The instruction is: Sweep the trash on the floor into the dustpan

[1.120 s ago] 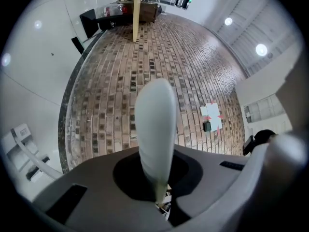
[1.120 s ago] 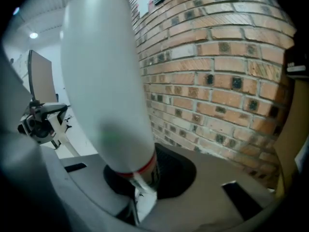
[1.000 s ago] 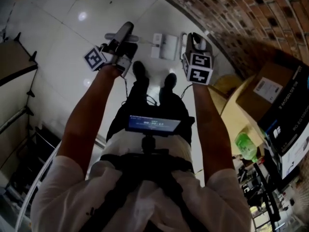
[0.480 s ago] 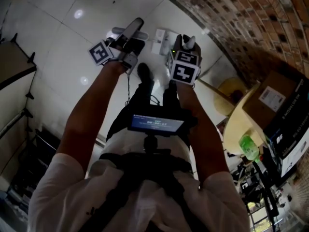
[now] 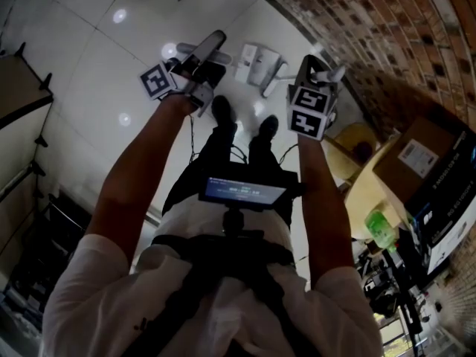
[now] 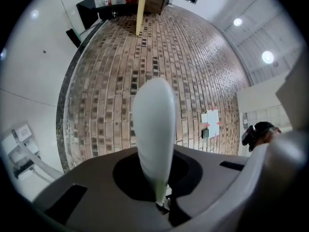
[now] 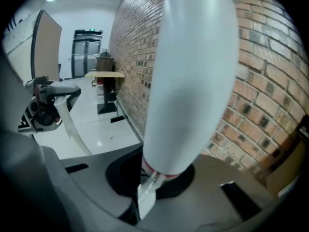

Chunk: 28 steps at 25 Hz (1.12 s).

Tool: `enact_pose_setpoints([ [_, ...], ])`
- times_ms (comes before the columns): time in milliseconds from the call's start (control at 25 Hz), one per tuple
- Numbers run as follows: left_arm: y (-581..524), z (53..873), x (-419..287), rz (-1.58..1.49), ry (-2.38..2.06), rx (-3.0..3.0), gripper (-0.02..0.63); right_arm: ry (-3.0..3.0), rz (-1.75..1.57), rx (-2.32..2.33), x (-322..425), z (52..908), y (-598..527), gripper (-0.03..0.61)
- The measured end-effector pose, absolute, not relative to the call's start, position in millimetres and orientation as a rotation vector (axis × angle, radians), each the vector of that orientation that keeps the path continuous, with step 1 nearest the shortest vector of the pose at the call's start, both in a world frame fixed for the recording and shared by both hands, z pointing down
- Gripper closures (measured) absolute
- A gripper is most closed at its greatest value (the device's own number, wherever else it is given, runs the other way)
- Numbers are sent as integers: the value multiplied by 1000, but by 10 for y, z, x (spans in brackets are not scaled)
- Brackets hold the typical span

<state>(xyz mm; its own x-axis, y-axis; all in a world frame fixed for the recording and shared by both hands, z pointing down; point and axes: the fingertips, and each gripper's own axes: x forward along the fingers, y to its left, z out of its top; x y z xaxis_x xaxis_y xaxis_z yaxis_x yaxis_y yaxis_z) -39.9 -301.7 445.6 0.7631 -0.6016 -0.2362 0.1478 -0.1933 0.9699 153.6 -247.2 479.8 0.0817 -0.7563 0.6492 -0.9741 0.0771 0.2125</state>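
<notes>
White, glossy tile is laid over the floor, and a brick wall is seen curving along its far edge. A few white boxy pieces, with a grey bar beside them, are seen lying on the tiles just beyond the person's dark shoes, between the two grippers as viewed from the head. Whether they are the dustpan, the trash or both cannot be told. The same pieces are caught at the lower left edge of the left gripper view, near the foot of the wall.

The left gripper is held out over the floor and aimed at the brickwork. Its jaws are pressed together into one pale blade, with nothing pinched between them. The right gripper is held close to the wall. Its jaws have just been closing and are pressed together as well, with nothing between them. In its view the left gripper is seen off to the left, over the tiles.

To the person's right, a cardboard box, a pale tabletop and a green bottle are seen by the wall. A small lit screen is worn on the person's front.
</notes>
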Motion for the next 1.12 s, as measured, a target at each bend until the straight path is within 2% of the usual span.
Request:
enact_pose_setpoints([
  [200,-2988,4453,-362,-702,-363,1630,612,-1714,425,1761,1604,4745,-2443,578],
  [480,-3006,4470,-392,-696,-379,1627,612,-1955,271,1242,474,5062,-2509,552],
  [640,-3017,4491,-426,-686,-377,1623,612,-2035,268,1023,134,5177,-2472,545],
  [720,-3037,4496,-458,-687,-377,1622,612,-2052,313,975,92,5207,-2475,510],
  [800,-3057,4501,-472,-687,-375,1630,613,-2054,379,942,93,5267,-2455,444],
  [880,-3070,4506,-470,-687,-371,1630,613,-2055,430,908,94,5307,-2427,442],
  [1000,-3083,4514,-478,-684,-369,1629,613,-2060,487,845,65,5329,-2370,394],
  [1040,-3093,4509,-480,-683,-367,1629,613,-2060,502,829,50,5322,-2359,420],
  [1080,-3108,4501,-483,-685,-365,1628,613,-2051,507,832,48,5306,-2370,474],
  [1120,-3120,4492,-484,-687,-363,1625,613,-2031,506,860,65,5281,-2403,492],
])
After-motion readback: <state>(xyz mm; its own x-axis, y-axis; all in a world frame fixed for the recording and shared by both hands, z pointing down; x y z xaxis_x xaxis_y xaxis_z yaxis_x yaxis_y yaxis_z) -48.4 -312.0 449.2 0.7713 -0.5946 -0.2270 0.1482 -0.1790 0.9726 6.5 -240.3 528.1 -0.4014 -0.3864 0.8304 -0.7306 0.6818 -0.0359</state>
